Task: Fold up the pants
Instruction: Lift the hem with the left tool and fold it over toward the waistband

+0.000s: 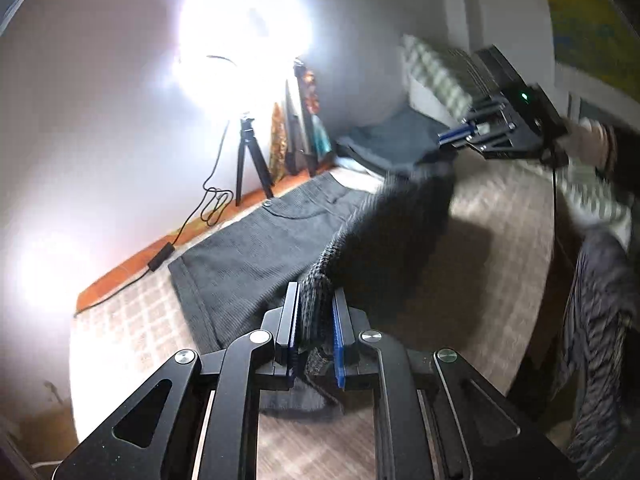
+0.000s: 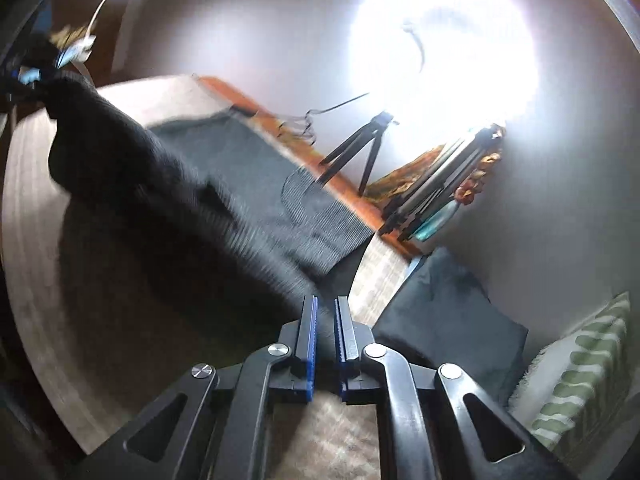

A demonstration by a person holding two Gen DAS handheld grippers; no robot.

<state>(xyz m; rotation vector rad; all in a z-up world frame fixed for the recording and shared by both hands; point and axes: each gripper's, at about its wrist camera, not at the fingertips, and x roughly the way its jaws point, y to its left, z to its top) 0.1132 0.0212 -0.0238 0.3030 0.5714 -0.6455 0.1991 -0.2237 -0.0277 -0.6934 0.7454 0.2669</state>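
Dark grey ribbed pants (image 1: 256, 256) lie on a checked bed cover, part flat and part lifted in a fold. My left gripper (image 1: 316, 328) is shut on a bunched edge of the pants and holds it above the bed. My right gripper (image 2: 325, 332) is shut on the other end of the lifted fold (image 2: 168, 200); the cloth stretches blurred between them. The right gripper also shows in the left wrist view (image 1: 444, 140), at the far end of the raised cloth. The waist with its pocket (image 2: 304, 196) lies flat by the bed's far edge.
A bright ring light on a tripod (image 1: 250, 156) stands by the white wall, with a cable (image 1: 188, 220) along the orange bed edge (image 1: 132, 264). A dark folded cloth (image 2: 444, 312) and a green striped pillow (image 2: 584, 372) lie at the bed's end. Another dark garment (image 1: 600, 320) hangs at the right.
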